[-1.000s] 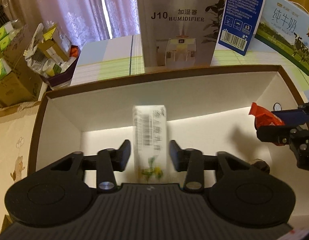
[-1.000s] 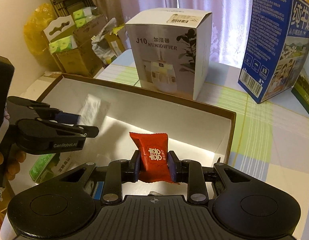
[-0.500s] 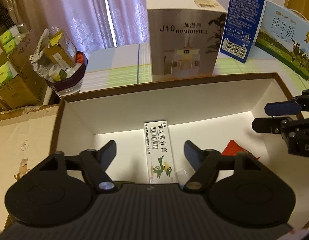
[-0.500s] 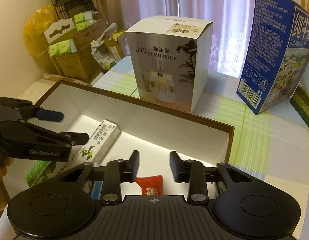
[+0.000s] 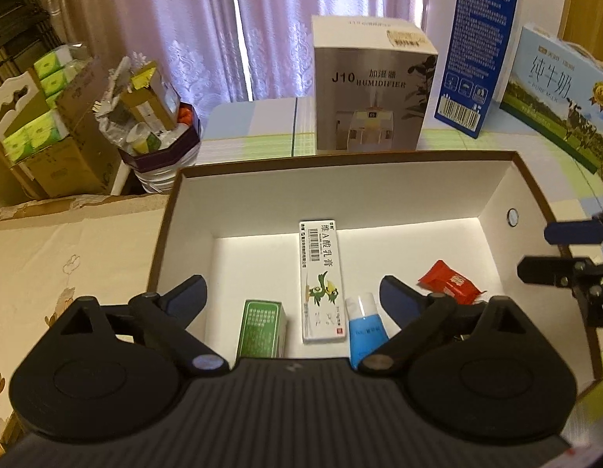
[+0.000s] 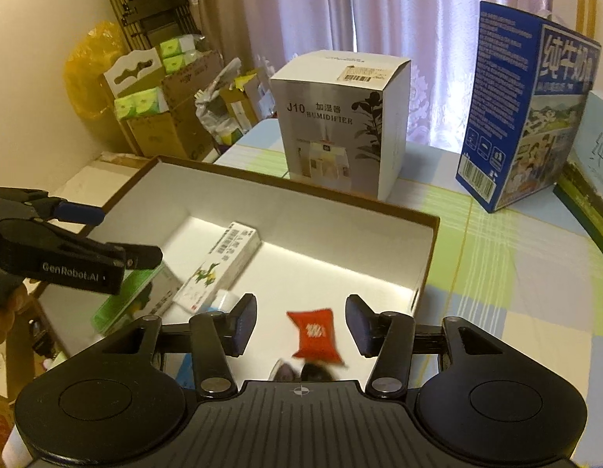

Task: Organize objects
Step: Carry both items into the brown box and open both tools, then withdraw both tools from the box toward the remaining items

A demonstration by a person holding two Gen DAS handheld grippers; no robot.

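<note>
Both drops just landed: the left gripper (image 5: 293,292) let go of the ointment box (image 5: 322,280) and the right gripper (image 6: 301,323) the red candy (image 6: 316,334), jaws now spread wide (nothing held), both lying inside the tray (image 5: 340,191), candy right of the box.

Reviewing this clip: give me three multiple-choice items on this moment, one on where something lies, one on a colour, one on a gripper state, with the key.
1. Where does the long white carton lie?
A. On the humidifier box
B. Flat on the floor of the open box
C. On the tablecloth outside the box

2. What colour is the candy packet?
A. Red
B. Yellow
C. Purple

3. How does the left gripper stand?
A. Shut on the white carton
B. Shut on the green carton
C. Open, holding nothing

Key: 1 B, the carton rests inside the open box, between the green carton and the blue tube. 2 A, its wrapper is red. 3 C, its fingers are spread wide with nothing between them.
</note>
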